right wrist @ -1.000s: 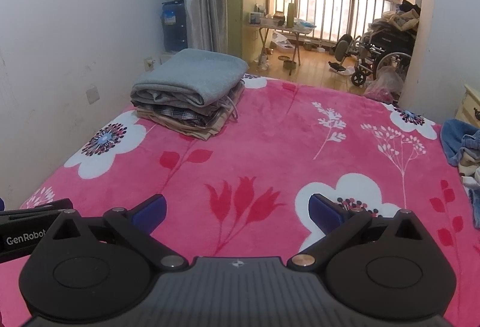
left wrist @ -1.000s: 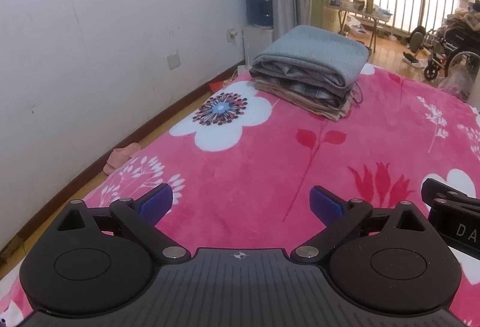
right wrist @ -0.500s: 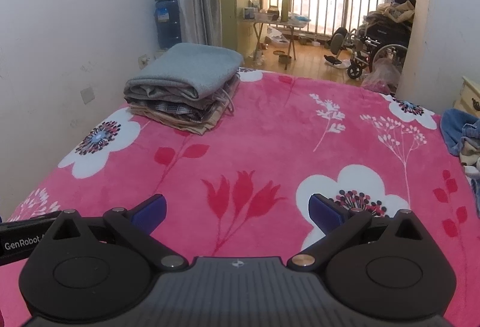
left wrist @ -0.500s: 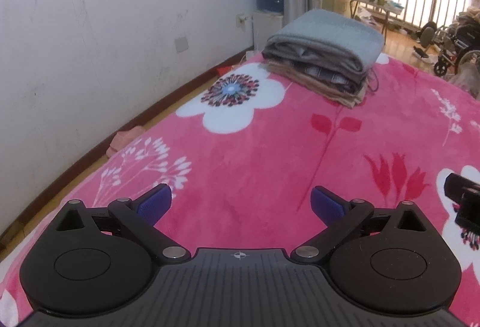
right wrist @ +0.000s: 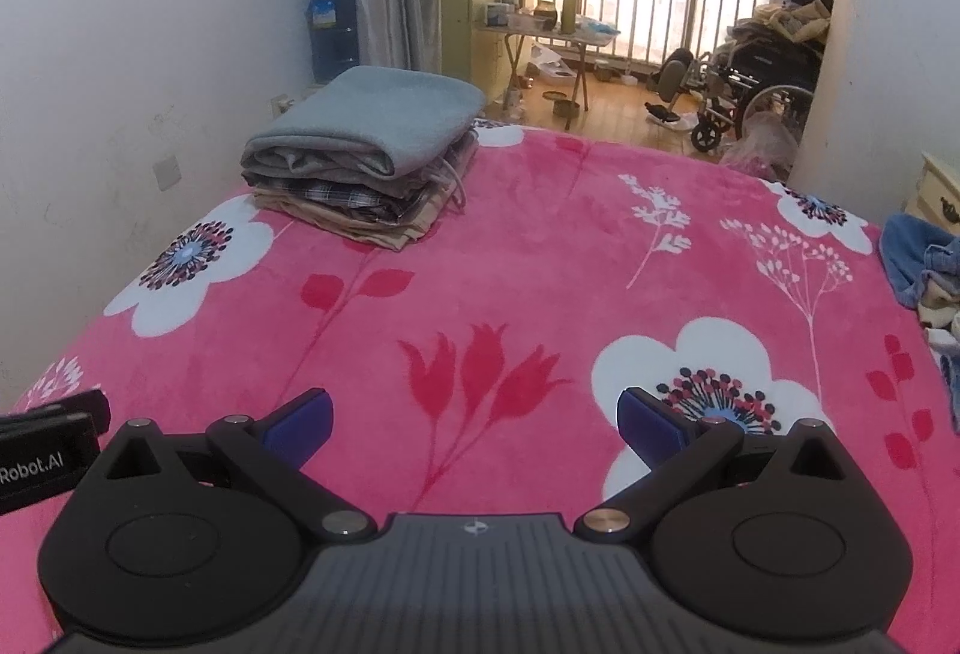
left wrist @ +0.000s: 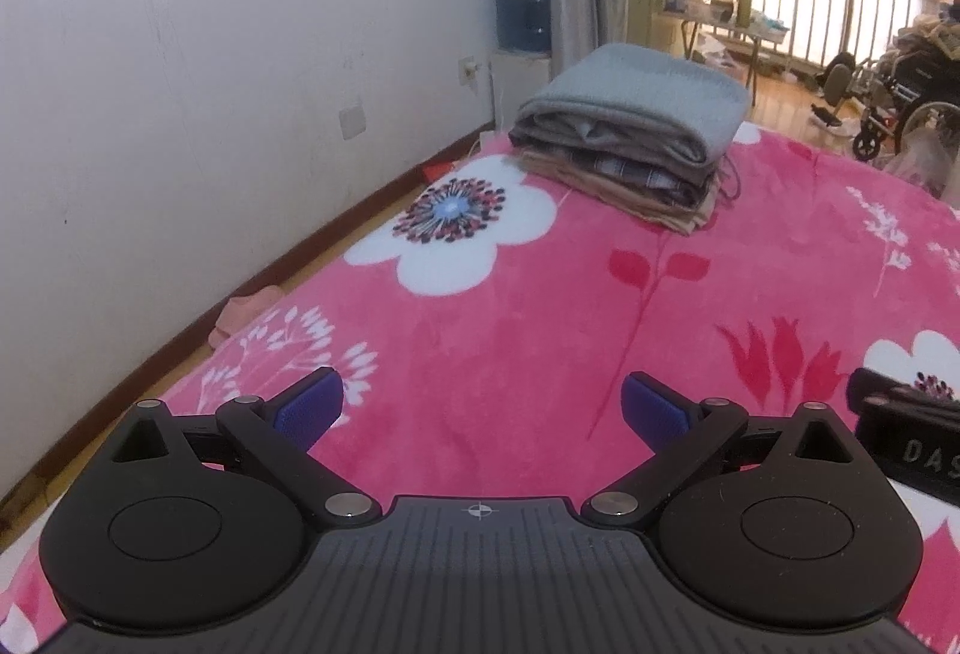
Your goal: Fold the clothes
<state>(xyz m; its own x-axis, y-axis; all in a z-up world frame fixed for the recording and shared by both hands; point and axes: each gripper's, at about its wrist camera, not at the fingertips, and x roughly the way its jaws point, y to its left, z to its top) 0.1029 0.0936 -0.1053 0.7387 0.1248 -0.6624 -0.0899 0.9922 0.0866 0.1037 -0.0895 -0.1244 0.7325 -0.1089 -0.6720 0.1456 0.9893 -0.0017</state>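
Observation:
A stack of folded clothes point(left wrist: 630, 138) point(right wrist: 366, 156), grey on top with plaid and beige layers beneath, rests at the far left of the pink flowered blanket point(left wrist: 540, 330) point(right wrist: 540, 258). A heap of unfolded blue and light clothes point(right wrist: 921, 264) lies at the bed's right edge. My left gripper point(left wrist: 483, 408) is open over the near blanket and holds nothing. My right gripper point(right wrist: 474, 417) is open too, also empty, beside the left one. Each gripper's body shows at the edge of the other's view.
A white wall point(left wrist: 210, 84) runs along the bed's left side, with a pink slipper point(left wrist: 246, 309) on the floor strip. Beyond the bed stand a water jug point(right wrist: 330, 30), a folding table point(right wrist: 540, 36), a wheelchair point(right wrist: 744, 96) and a pale dresser point(right wrist: 936, 186).
Both views shift slightly: the left camera turned a little right and back, and the folded stack sits a bit differently in frame. Both grippers stayed open and empty.

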